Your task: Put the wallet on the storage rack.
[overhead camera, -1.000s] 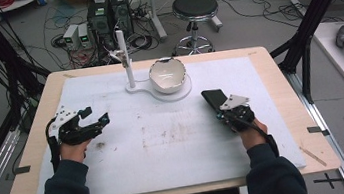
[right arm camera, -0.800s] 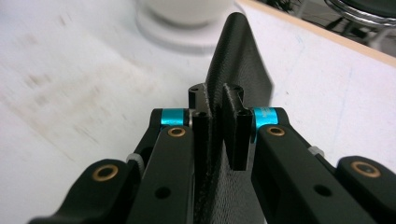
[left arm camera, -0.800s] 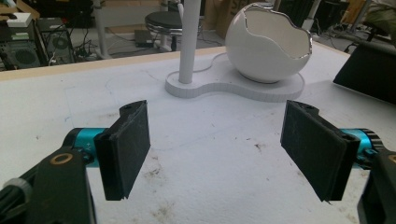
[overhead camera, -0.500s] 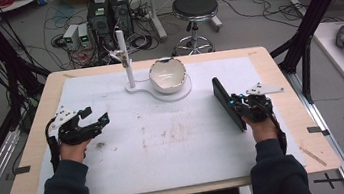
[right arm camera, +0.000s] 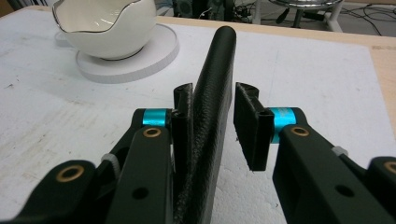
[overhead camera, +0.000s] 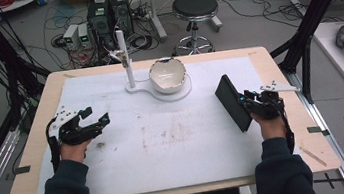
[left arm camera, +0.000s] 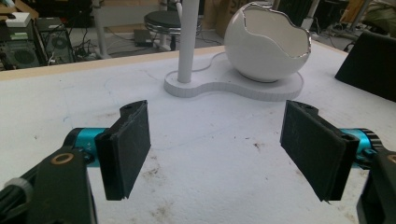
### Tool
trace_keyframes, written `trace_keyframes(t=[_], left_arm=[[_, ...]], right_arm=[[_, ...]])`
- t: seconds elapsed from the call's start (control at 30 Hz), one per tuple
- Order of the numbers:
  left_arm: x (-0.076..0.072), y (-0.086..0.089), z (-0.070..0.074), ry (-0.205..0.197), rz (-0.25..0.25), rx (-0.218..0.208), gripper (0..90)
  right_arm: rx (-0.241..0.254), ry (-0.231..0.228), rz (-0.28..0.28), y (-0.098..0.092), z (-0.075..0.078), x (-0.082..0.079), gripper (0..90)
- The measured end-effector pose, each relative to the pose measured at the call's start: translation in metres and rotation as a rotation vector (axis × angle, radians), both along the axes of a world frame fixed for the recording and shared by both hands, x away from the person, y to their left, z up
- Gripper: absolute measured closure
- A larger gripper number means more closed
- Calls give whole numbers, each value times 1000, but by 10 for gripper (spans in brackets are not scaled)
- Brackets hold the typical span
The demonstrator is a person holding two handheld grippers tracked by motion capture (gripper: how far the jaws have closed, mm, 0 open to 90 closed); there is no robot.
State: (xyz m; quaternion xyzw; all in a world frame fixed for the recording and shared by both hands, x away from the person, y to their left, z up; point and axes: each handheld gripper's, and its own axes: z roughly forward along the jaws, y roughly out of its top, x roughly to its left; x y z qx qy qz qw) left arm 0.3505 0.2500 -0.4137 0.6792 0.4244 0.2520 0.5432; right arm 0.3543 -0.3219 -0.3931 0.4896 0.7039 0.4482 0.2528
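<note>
We have the flat black leather-textured case (right arm camera: 210, 116) standing on edge on the tabletop's (overhead camera: 179, 166) right side between our right tongs (right arm camera: 212, 123), whose jaws have just been opening and no longer pinch it, so next we judge a clean pull-away, left tongs (left arm camera: 219, 149) wide and empty.

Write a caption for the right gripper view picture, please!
Tongs just opening around a black case standing on edge.

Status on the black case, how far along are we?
Done: the black case stands on its long edge on the table, right of the bowl. In hand: the right gripper has just been opening its jaws with the case between them; one pad touches it, the other is clear. The left gripper is open and empty. Left: probably backing the right gripper away.
</note>
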Motion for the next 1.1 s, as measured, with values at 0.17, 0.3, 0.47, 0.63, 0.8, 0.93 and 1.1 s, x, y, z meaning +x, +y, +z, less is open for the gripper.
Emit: trace_keyframes(t=[0.17,0.3,0.47,0.63,0.8,0.93,1.1], left_arm=[[0,0,0,1,2,0,243],[0,0,0,0,1,-4,246],[0,0,0,1,-2,-2,249],[0,0,0,0,-2,-5,253],[0,1,0,3,1,-12,257],[0,2,0,1,3,-11,258],[0,1,0,0,2,-10,257]], right_arm=[[-10,-1,-1,4,-1,0,476],[-24,31,53,11,-6,2,405],[-76,-9,30,14,-3,-3,646],[-65,-7,2,9,-4,-3,570],[-81,34,47,14,-10,3,469],[-117,94,80,19,-19,6,568],[-135,99,73,18,-24,6,511]])
